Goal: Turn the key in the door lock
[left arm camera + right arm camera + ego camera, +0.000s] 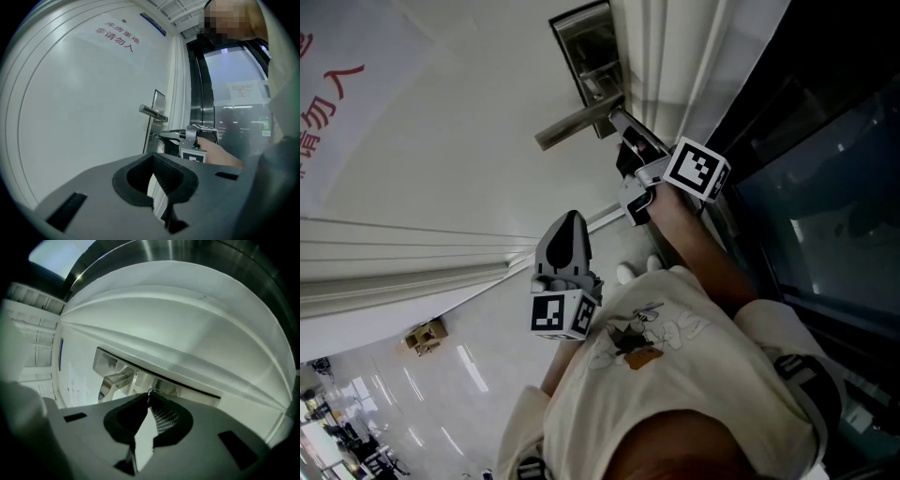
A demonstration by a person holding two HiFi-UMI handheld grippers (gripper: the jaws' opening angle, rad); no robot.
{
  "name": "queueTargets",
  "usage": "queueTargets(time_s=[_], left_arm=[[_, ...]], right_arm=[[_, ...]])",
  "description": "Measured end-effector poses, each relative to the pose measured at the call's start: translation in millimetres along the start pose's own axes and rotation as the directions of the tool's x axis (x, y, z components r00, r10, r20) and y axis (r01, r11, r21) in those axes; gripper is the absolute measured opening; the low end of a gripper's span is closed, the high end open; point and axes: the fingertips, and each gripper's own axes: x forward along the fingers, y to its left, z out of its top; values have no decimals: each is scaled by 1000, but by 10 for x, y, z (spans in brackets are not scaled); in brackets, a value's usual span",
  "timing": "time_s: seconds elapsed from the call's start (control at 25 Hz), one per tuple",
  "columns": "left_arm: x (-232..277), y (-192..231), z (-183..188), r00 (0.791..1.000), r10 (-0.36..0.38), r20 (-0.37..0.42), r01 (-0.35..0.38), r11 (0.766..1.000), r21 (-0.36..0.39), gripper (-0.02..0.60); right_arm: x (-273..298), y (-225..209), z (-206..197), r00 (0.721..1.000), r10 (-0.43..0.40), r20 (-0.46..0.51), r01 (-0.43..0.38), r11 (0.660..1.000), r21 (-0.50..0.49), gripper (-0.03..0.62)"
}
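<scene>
We find the key (152, 391) in the lock, just under the lever handle (577, 125) on the metal lock plate (586, 47) of the white door (469, 112); only its small round head shows, and the blade is out of sight. The right gripper (614, 114) reaches up to that spot; in the right gripper view its jaws stand nearly together, with a thin wedge of door showing between the pads nearer the camera, and the tips (149, 398) meet on the head of the key, so it has the key pinched. The lever handle (115, 380) sits just to the left of those tips and sticks out from the plate.

The left gripper (572, 217) hangs lower, well apart from the lock and near the person's cream shirt (675, 356); in the left gripper view its jaws (153, 157) are closed tip to tip with nothing between them, and only a narrow slit of the door shows behind the pads. From there we also see the right gripper at the plate, under the handle.

A sheet with red characters (117, 36) is stuck high on the door; a dark glass panel (825, 206) stands beside the door frame; a cardboard box (427, 335) lies on the shiny floor.
</scene>
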Motion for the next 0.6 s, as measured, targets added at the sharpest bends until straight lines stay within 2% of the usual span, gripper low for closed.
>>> queueTargets(time_s=[0.12, 0.24, 0.4, 0.6], left_arm=[[-25, 1, -14, 1000, 4, -7, -4, 1000, -5, 6], [-39, 10, -16, 1000, 4, -4, -4, 1000, -2, 5], [-55, 23, -19, 1000, 14, -10, -14, 1000, -5, 6], [-69, 9, -31, 1000, 13, -12, -13, 1000, 4, 6]], right_arm=[[-30, -69, -16, 1000, -10, 4, 9, 992, 123, 26], [-30, -91, -25, 1000, 12, 16, -15, 965, 261, 26], [-13, -107, -53, 998, 48, 42, -63, 867, 495, 25], [-4, -104, -71, 995, 67, 72, -98, 761, 641, 23]])
